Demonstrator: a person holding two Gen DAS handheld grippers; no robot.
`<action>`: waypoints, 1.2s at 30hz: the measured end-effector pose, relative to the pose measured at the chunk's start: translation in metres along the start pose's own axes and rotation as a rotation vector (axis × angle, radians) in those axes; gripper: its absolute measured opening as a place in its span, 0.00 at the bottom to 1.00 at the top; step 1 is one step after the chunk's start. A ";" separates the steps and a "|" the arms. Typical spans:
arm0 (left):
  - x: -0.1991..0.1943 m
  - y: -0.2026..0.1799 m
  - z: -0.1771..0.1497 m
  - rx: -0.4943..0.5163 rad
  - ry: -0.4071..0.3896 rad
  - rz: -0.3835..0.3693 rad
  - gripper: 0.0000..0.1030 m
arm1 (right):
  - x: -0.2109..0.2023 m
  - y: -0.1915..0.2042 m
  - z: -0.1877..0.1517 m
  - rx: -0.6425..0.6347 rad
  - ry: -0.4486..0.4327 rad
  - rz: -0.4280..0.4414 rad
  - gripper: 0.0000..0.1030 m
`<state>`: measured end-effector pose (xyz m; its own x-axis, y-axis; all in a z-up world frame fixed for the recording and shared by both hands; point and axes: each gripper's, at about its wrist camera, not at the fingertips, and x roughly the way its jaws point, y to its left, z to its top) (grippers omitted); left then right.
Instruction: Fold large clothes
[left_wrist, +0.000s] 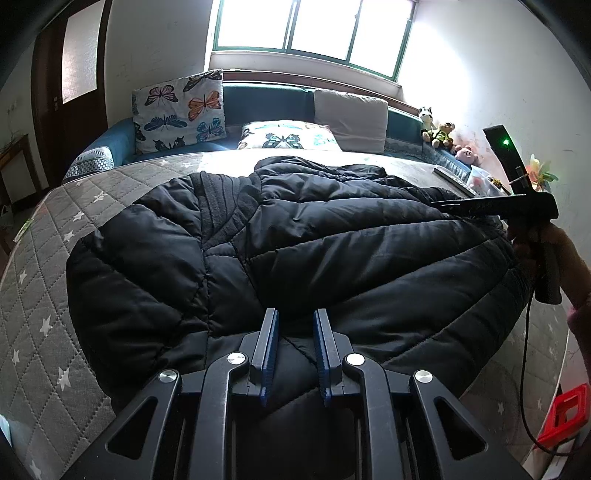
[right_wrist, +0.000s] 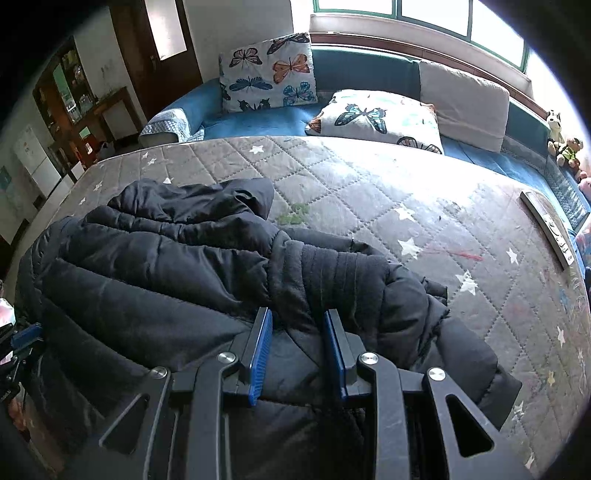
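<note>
A large black puffer jacket lies spread on a grey quilted mattress with white stars. My left gripper is open and empty, its blue pads just above the jacket's near edge. The right gripper shows at the right of the left wrist view, held in a hand over the jacket's right side. In the right wrist view the jacket lies bunched, with a ribbed fleece part in the middle. My right gripper is open and hovers over that part, holding nothing.
Butterfly pillows and a grey cushion sit on a blue sofa behind the mattress. Stuffed toys stand at the back right. A flat remote-like object lies at the mattress's right edge. A red object is at lower right.
</note>
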<state>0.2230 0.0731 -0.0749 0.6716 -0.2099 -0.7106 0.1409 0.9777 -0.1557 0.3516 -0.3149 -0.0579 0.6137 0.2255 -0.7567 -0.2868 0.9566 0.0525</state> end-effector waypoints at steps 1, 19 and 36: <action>0.000 0.000 0.000 0.000 0.000 0.000 0.21 | 0.001 0.000 0.000 -0.001 -0.001 -0.001 0.31; 0.000 -0.001 0.001 -0.011 0.014 0.018 0.21 | -0.029 0.010 -0.004 -0.005 -0.047 0.001 0.31; -0.048 -0.016 0.002 0.027 -0.019 0.078 0.22 | -0.031 0.053 -0.049 -0.148 0.054 0.063 0.34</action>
<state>0.1901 0.0673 -0.0365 0.6946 -0.1337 -0.7069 0.1071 0.9908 -0.0822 0.2811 -0.2807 -0.0633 0.5517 0.2697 -0.7893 -0.4306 0.9025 0.0074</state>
